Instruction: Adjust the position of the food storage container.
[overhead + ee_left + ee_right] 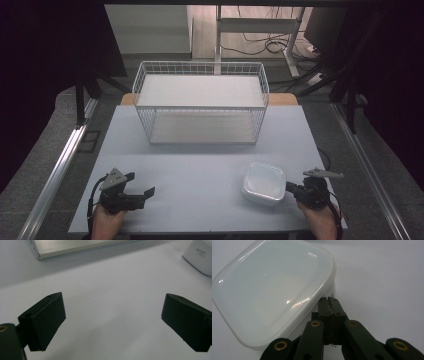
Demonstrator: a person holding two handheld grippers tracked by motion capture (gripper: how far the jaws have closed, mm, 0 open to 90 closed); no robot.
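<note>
Resting low over the pale grey tabletop, the left gripper has its two black fingers spread wide — nothing lies between them but bare table. Beyond its fingertips and well apart from them sits the white rounded-square plastic container with a translucent lid, its corner showing at the far right of the left gripper view. Farther off, past the fingers of both grippers, a white wire basket rack with two shelves stands across the table. The right gripper has its fingers pressed together, pinching nothing — their tips lie just against the container's near wall, under the lid's rim, with the container on the table immediately left of them.
</note>
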